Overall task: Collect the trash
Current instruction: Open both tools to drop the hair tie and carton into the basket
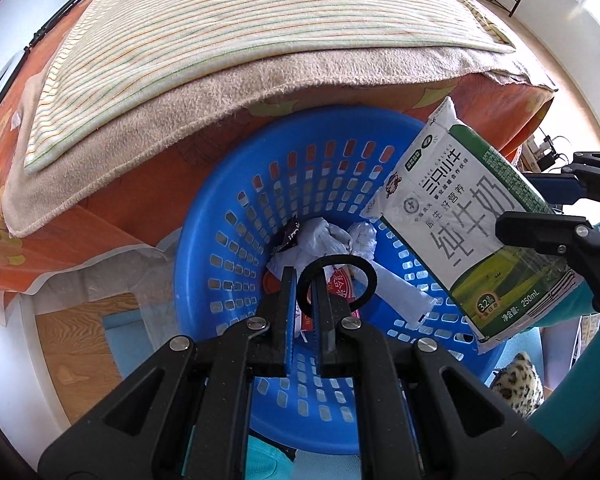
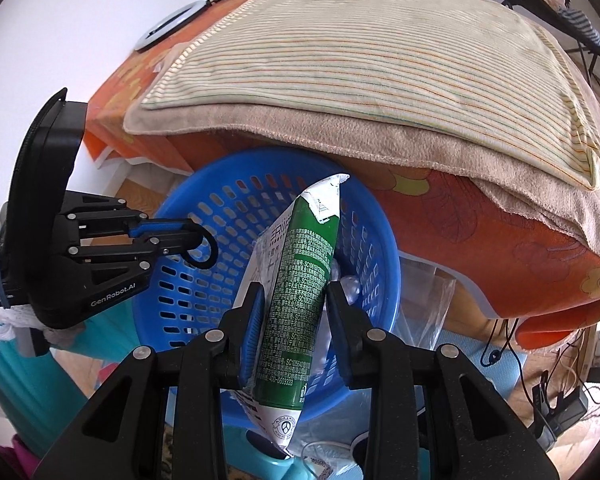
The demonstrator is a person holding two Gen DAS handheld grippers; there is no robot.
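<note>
We list, over the blue basket, two held items. Item one: a black hair tie, a closed elastic ring, pinched between the nearly pressed-together fingers of the left gripper, hanging above the basket's middle. Item two: a flattened milk carton, white and green, between the fingers of the right gripper; the left pad presses its face, while the contact on the other side is less clear, so we judge it a light grip; it tilts over the basket's near right rim. Already in the basket we record crumpled white plastic wrappers, a small dark packet and a red printed scrap on the bottom. Progress, as we judge it: part of the trash is in; these two pieces are above the opening but not yet dropped, and we cannot tell whether more trash lies out of view. Writing: the carton reads "THREE CALVES", large characters "纯牛奶", "3.2g" and "净含量: 250mL"; its green side carries dense small print with "SC" codes. The left gripper's body is marked "GenRobot.AI". Behind the basket we note an orange flowered bed cover topped by a beige blanket and a striped pad.
</note>
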